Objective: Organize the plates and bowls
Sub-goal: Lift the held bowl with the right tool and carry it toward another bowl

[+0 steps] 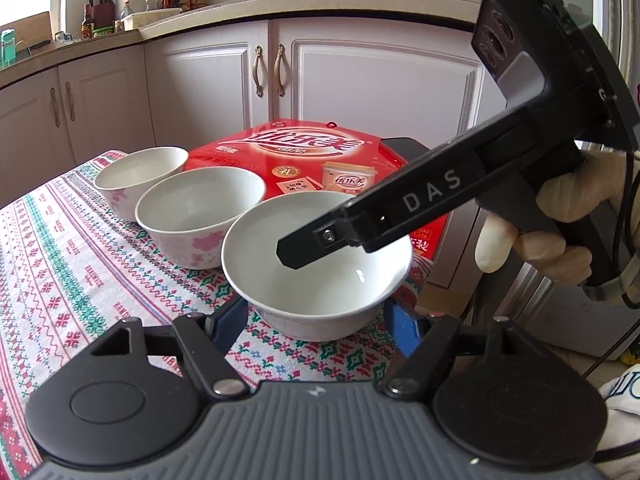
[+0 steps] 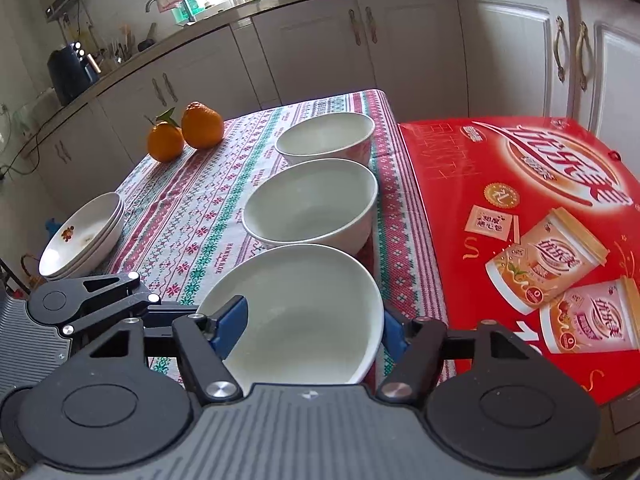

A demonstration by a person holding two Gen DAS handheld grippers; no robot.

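Three white bowls stand in a row on the patterned tablecloth. The near bowl [image 1: 316, 276] [image 2: 304, 312] sits between my left gripper's [image 1: 316, 320] blue fingers, which are open on either side of it. My right gripper [image 2: 314, 320] straddles the same bowl's rim from above, one finger inside and one outside, jaws apart; it shows in the left wrist view [image 1: 296, 248] as a black finger inside the bowl. The middle bowl [image 1: 200, 216] [image 2: 310, 204] and far bowl [image 1: 140, 176] [image 2: 326, 136] stand beyond. A stack of white plates [image 2: 80, 236] lies at the table's left edge.
A red gift box [image 2: 520, 216] [image 1: 308, 156] lies at the table's right side beside the bowls. Two oranges [image 2: 184, 132] sit at the far left of the table. White kitchen cabinets [image 1: 224, 80] stand behind. The table edge [image 2: 384, 96] is just past the far bowl.
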